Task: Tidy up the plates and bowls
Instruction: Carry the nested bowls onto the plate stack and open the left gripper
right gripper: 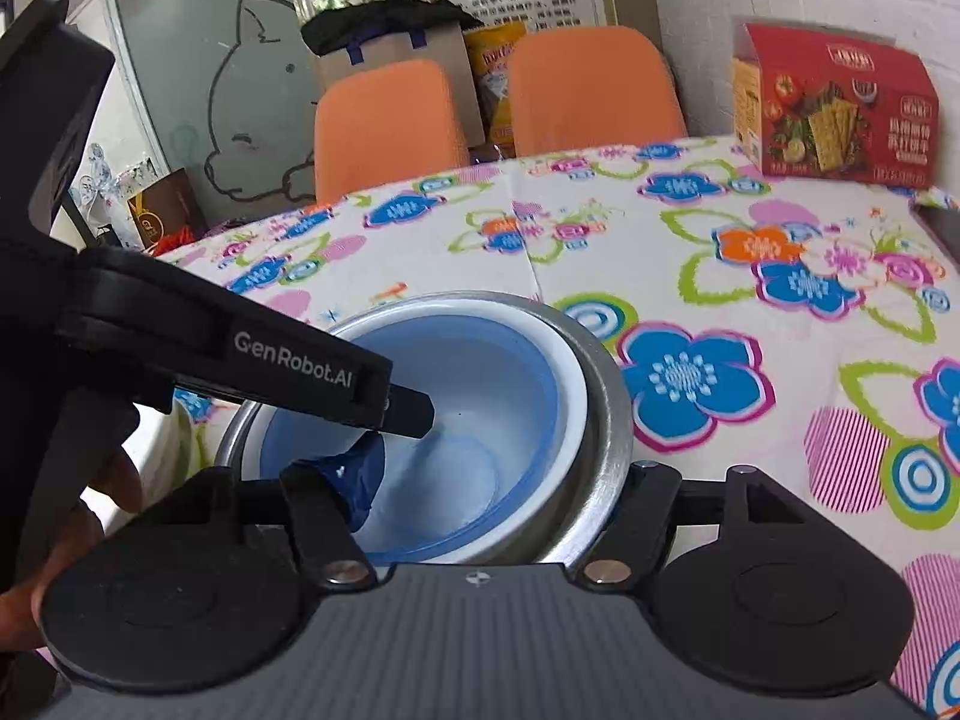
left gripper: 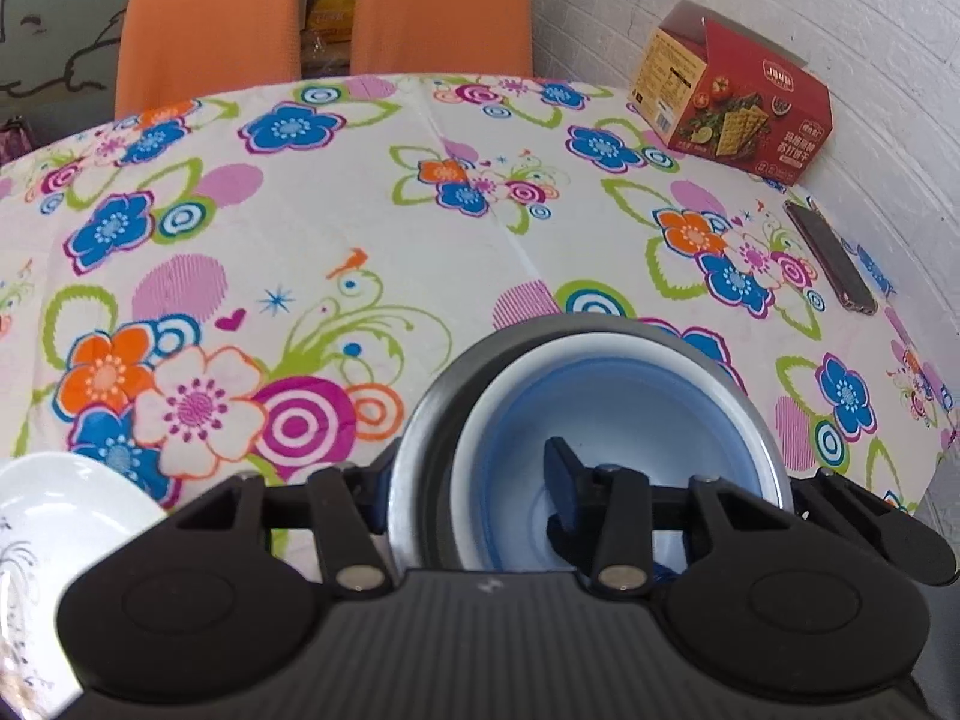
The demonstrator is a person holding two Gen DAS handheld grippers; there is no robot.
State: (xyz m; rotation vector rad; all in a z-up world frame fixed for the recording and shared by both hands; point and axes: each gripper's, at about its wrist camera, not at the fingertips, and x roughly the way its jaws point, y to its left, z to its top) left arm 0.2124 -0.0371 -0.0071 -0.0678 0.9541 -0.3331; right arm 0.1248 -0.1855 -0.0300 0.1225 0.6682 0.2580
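A blue and white bowl [left gripper: 648,396] sits nested inside a metal bowl [left gripper: 420,438] on the flowered tablecloth. Both also show in the right wrist view, the blue bowl [right gripper: 480,396] inside the metal bowl [right gripper: 606,420]. My left gripper [left gripper: 474,492] straddles the near left wall of the two bowls, one blue finger [left gripper: 564,480] inside the blue bowl and the other outside the metal rim. My right gripper [right gripper: 492,498] straddles the near right wall, one blue finger [right gripper: 360,474] inside. The left gripper's body [right gripper: 288,360] reaches in from the left. A white plate [left gripper: 54,528] lies at the lower left.
A red cracker box [left gripper: 738,96] stands at the table's far right by the white wall. A dark phone [left gripper: 831,258] lies near the right edge. Two orange chairs [left gripper: 324,18] stand behind the table. Bags are stacked behind the chairs [right gripper: 396,48].
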